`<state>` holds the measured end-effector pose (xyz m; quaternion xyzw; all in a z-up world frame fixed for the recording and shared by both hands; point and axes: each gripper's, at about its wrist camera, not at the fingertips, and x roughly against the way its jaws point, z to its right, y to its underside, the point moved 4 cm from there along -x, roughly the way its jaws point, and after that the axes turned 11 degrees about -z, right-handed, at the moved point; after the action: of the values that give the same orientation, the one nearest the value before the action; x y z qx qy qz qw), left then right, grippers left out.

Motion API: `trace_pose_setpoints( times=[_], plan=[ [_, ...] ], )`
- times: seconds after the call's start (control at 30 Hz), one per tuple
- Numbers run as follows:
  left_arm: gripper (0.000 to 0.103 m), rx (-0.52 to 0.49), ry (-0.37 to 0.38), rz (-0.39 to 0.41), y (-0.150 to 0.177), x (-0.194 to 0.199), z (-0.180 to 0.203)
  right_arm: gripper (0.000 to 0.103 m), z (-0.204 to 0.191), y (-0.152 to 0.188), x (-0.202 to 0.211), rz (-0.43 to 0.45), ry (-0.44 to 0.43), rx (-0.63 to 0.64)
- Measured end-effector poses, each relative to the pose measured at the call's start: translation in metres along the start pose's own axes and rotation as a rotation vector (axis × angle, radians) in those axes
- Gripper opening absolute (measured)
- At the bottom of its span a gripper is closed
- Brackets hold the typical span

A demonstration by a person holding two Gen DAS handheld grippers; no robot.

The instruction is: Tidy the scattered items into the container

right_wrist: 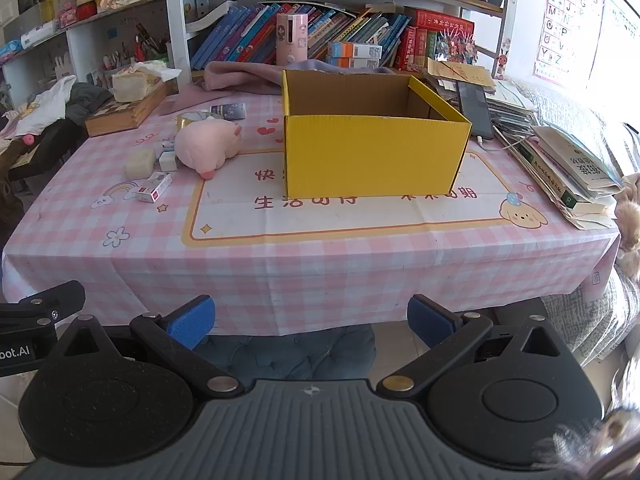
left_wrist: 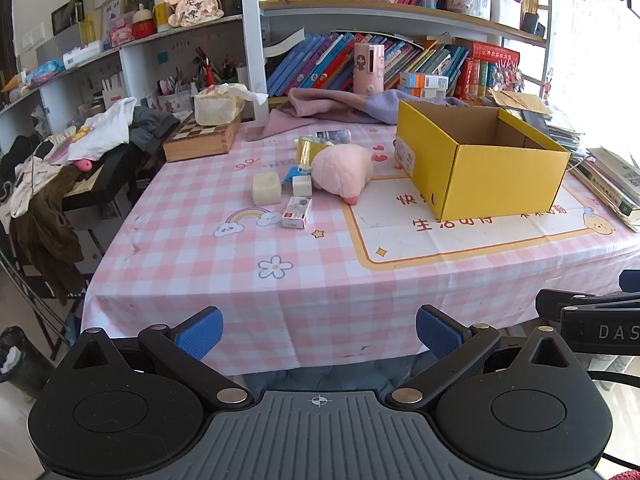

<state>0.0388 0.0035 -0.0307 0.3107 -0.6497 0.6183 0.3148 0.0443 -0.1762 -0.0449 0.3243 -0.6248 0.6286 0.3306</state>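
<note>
While both tongs (left_wrist: 319,334) (right_wrist: 311,322) hang spread (nothing between them), the pink plush (left_wrist: 341,171) lies well ahead.

A yellow cardboard box (right_wrist: 376,156) is sitting open and upright; left of it a pink plush toy (right_wrist: 206,144) is lying beside small boxes (right_wrist: 154,187) (one standing cream block (right_wrist: 140,163)).

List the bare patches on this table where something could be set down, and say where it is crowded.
Free: the near cloth in front of the box. Crowded: around the plush and the books at the right edge.
</note>
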Motion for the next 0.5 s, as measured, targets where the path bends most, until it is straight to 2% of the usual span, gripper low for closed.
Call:
trace_pose_setpoints(
  times=[0.5],
  plan=[
    [0.103, -0.001, 0.012, -0.01, 0.0014, -0.003, -0.0001, 0.103, 0.001, 0.0012, -0.0009, -0.011, 0.001, -0.001]
  ],
)
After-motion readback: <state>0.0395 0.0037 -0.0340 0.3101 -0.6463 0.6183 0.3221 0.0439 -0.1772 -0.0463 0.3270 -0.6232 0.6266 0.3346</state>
